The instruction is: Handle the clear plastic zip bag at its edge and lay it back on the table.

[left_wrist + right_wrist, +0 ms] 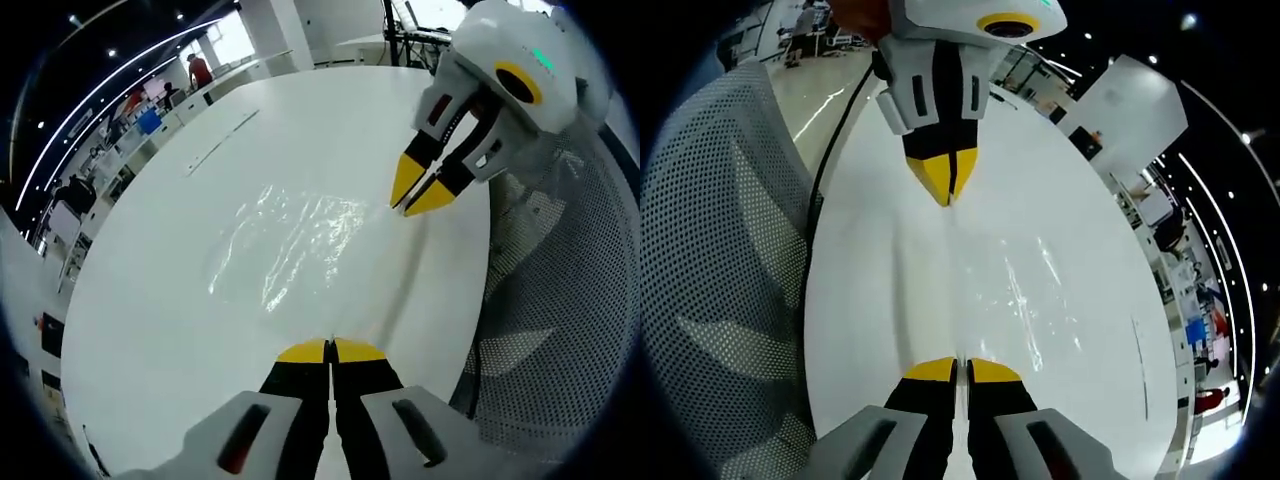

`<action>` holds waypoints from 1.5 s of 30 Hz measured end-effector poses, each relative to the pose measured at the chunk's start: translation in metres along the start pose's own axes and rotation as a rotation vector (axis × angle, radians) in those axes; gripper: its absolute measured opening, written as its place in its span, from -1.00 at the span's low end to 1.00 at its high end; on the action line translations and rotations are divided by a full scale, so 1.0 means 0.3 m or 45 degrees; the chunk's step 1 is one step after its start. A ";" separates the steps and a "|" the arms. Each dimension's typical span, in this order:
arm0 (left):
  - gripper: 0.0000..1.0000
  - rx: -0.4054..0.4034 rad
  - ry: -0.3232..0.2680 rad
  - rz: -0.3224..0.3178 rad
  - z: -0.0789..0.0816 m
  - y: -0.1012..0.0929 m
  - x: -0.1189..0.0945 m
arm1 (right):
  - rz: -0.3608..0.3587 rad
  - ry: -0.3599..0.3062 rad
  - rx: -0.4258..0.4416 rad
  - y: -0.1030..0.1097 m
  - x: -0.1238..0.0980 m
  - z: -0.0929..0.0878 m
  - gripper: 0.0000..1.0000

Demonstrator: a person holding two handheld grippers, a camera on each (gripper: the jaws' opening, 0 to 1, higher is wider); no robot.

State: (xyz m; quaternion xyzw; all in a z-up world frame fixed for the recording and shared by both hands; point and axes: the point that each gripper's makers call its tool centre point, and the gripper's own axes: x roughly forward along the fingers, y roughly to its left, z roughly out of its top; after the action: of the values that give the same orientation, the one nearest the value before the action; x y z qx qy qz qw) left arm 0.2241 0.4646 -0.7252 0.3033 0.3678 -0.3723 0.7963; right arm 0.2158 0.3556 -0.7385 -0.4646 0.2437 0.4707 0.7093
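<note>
Left gripper [330, 350]: its two yellow tips are pressed together at the near edge of the clear plastic zip bag [295, 245]. They seem to be pinching the thin edge. From the right gripper view, this same gripper [947, 188] comes down from the top with its tips tight together on the far end of the bag [1030, 300].

Right gripper [962, 371]: its yellow tips are almost shut, with only a thin line between them, at the bag's edge. In the left gripper view it [418, 195] reaches in from the upper right, and its tips meet at the bag's far corner.

Bag: it is see-through and shiny, with wrinkles. It lies spread out on the table, stretched between the two grippers.

Table [180, 300]: white and round, and the bag rests on top of it.

Chair [720, 250]: grey mesh with little holes, just beside the table edge.

Room: desks and a person [200, 70] stand far behind the table.
</note>
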 end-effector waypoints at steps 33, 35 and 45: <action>-1.00 -0.014 0.000 0.011 -0.002 0.007 -0.012 | 0.005 0.041 0.019 0.009 -0.010 -0.046 -1.00; -1.00 -0.020 -0.013 0.003 0.002 0.006 -0.007 | 0.005 0.033 0.029 0.009 -0.011 -0.048 -1.00; -1.00 0.020 -0.019 -0.019 0.028 0.009 0.009 | -0.018 0.061 0.065 -0.001 -0.022 -0.069 -1.00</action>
State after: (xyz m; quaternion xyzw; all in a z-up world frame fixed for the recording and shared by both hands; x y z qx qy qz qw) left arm 0.2305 0.4586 -0.7221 0.3039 0.3612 -0.3835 0.7938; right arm 0.2150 0.3343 -0.7425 -0.4591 0.2693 0.4481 0.7182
